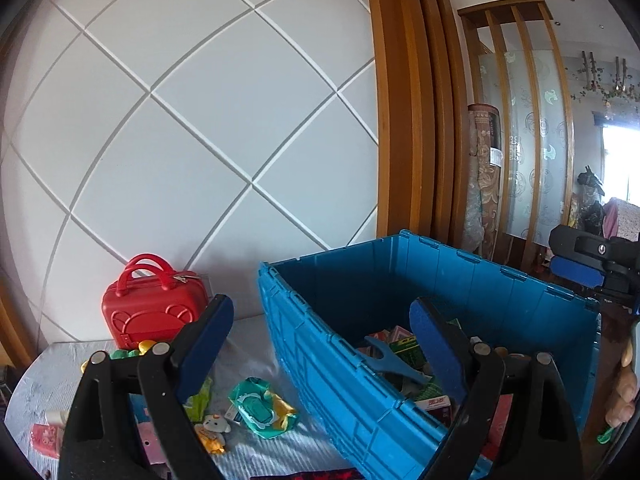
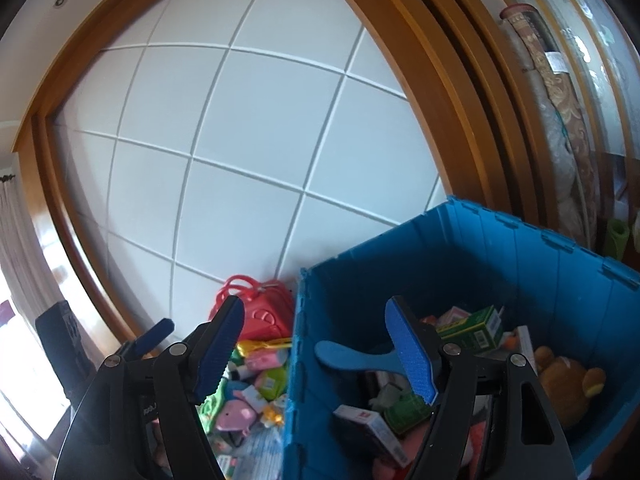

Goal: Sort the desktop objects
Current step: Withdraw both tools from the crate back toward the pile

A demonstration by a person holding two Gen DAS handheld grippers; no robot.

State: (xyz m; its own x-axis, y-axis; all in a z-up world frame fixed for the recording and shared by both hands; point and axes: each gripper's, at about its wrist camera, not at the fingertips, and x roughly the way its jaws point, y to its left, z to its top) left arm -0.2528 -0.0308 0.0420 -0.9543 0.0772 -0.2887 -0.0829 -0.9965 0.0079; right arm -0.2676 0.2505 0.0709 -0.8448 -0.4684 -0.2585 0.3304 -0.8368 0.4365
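Left gripper (image 1: 320, 344) gaped empty, crate (image 1: 340, 380) wall between jaws at lower centre. Right gripper (image 2: 316, 352) likewise open, straddling crate (image 2: 296, 360) edge; comb (image 2: 352, 358) behind right pad.

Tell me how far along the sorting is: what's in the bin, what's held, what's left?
Done: the blue bin already holds boxes, a blue paddle-shaped tool and a brown plush bear. In hand: nothing; the left tongs and right tongs are both open. Left: the wipes pack, red case and small toys beside the bin.
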